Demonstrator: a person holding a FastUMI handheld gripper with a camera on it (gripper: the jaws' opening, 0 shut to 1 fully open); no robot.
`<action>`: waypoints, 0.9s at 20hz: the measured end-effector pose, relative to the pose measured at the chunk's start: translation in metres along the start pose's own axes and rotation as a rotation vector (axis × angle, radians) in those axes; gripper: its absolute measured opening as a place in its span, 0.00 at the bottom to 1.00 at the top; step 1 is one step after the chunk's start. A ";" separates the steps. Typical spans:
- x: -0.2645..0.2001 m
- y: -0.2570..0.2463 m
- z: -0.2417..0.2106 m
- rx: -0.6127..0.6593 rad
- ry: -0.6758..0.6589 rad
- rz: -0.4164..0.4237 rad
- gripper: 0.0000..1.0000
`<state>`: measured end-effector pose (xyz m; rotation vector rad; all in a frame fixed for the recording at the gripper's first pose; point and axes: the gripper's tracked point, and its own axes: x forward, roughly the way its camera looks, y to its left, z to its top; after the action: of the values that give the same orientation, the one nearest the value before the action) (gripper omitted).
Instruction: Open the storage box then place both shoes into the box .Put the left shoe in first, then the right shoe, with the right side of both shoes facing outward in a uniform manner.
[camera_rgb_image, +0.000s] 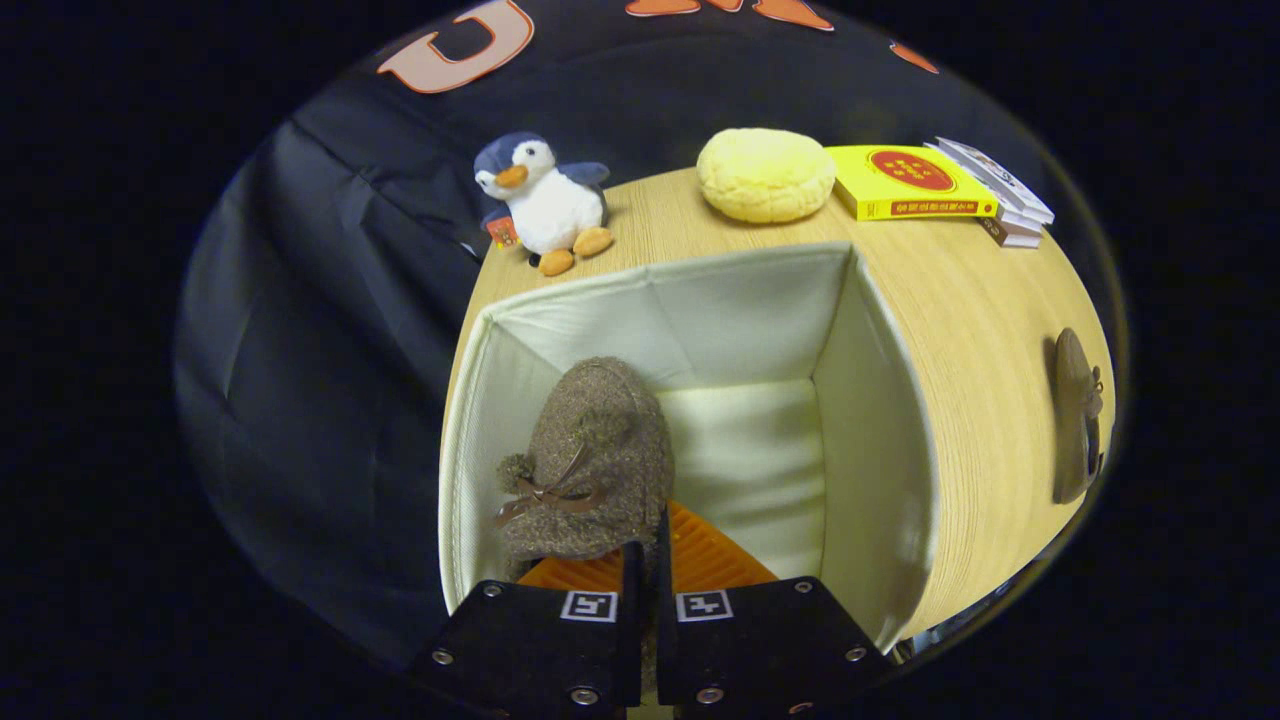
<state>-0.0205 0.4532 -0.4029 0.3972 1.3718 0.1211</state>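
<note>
We've got the gripper (645, 560) clenched on the first fuzzy slipper (590, 460) inside the open storage box (880, 420), second slipper (1076, 415) waiting on the bench (990, 330).

Storage box (760, 330): open-top fabric bin, cream lining, standing upright on the wooden tabletop, 4 walls visible, floor mostly bare on its right half.

Shoe 1 (590, 460): brown fuzzy slipper with a small ribbon bow and pompom on top. It sits inside the box, against the left wall, toe pointing toward the back wall. Its heel end is pinched between the 2 fingers of the gripper (645, 560), which are nearly closed on it.

Shoe 2 (1075, 415): matching brown slipper with a bow, lying on the tabletop outside the box, well apart to its right, near the table edge.
</note>
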 end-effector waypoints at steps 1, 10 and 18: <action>-0.002 0.003 -0.006 -0.004 0.017 0.021 0.11; -0.074 0.030 0.000 -0.066 -0.020 0.399 0.40; -0.147 -0.086 0.043 -0.152 -0.231 0.348 0.82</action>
<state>-0.0212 0.3184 -0.2899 0.5034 1.0490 0.4497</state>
